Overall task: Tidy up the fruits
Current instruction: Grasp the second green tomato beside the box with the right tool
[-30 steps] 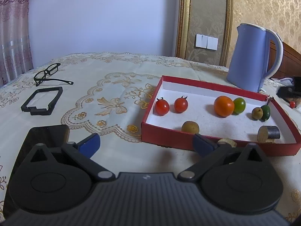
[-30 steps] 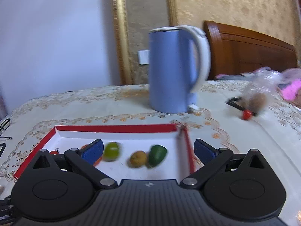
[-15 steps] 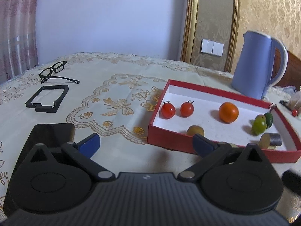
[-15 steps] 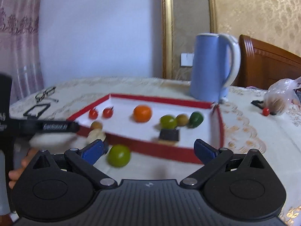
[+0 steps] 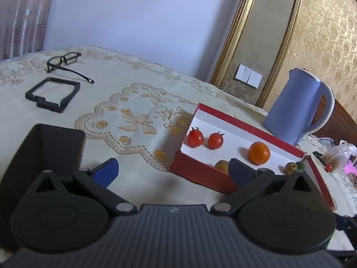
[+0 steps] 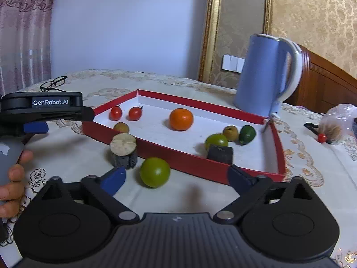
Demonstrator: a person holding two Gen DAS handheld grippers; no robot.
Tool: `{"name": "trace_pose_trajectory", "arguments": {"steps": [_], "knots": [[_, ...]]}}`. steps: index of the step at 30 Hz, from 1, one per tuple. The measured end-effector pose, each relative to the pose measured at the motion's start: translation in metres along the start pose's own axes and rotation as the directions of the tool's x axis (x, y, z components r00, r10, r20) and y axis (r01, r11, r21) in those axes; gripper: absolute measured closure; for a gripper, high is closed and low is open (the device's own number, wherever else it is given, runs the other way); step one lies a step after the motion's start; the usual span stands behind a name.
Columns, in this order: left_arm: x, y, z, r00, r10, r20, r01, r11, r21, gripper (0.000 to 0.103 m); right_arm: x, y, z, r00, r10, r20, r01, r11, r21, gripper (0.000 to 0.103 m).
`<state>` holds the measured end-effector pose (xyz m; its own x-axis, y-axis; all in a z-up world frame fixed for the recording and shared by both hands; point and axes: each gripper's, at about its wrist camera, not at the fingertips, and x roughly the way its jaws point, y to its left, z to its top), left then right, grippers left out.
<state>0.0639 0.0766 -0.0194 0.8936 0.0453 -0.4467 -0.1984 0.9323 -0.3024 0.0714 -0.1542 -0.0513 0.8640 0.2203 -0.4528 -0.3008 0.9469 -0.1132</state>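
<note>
My right gripper has its blue fingers spread but drawing together. A green fruit lies on the counter between them, nearer the left finger, and neither pad touches it. Just beyond it stands a cut dark stub with a pale face, touching the near wall of the red tray.

Inside the tray, from left to right, I see two cherry tomatoes, a small brown fruit by the near wall, an orange, another green fruit behind a dark block, then a brown fruit touching a dark green one.

My left gripper is spread wide with nothing between its fingers, pointing at the tray's near left corner; my hand holding it shows at the right camera's left edge.

Farther out stand a blue kettle behind the tray, glasses and a black frame to the left.
</note>
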Motion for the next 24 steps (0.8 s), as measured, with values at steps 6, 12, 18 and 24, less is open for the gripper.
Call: {"name": "trace_pose_trajectory", "arguments": {"steps": [6, 12, 18, 24], "knots": [[-0.013, -0.011, 0.002, 0.998, 0.024, 0.051, -0.031, 0.989, 0.143, 0.0, 0.013, -0.003, 0.003, 0.997, 0.061, -0.042, -0.059, 0.998, 0.037, 0.043], [-0.021, -0.025, -0.002, 0.996, 0.025, 0.083, -0.044, 0.969, 0.242, 0.0, 0.02, 0.006, 0.006, 0.992, 0.101, -0.078, -0.101, 0.995, 0.008, 0.06], [-0.017, -0.028, -0.005, 0.999, -0.005, 0.034, -0.004, 0.964, 0.264, 0.0, 0.017, -0.001, 0.005, 0.991, 0.117, -0.065, -0.114, 0.992, 0.045, 0.07], [-0.025, -0.045, -0.018, 0.996, -0.086, -0.003, 0.082, 0.939, 0.334, 0.0, -0.017, -0.025, 0.0, 0.998, 0.062, 0.012, -0.063, 0.996, 0.064, 0.07]]}}
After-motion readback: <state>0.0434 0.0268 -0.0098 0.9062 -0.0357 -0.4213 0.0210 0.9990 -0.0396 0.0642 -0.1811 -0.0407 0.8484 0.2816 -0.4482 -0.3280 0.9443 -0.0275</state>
